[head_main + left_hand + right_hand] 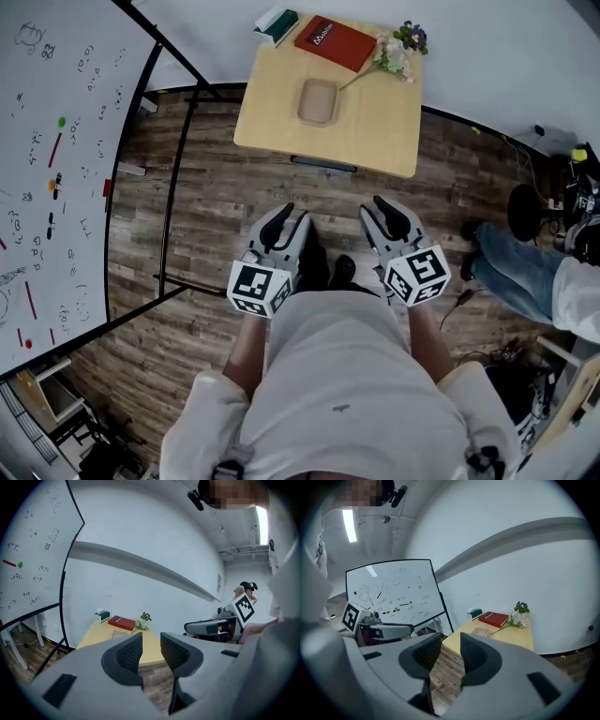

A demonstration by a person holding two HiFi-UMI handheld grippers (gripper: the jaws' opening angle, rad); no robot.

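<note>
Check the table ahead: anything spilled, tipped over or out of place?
Nothing stands out. The tissue box, red book and shallow tray sit flat on the table, the book slightly askew. The flower sprig at the far corner points its stem toward the tray. No spill shows. The left gripper and right gripper are open and empty.

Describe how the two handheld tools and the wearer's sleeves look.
Both the left tool and right tool have light grey bodies, two dark, ribbed pads and a white cube printed with black square markers. The person wears a white shirt with short sleeves.
</note>
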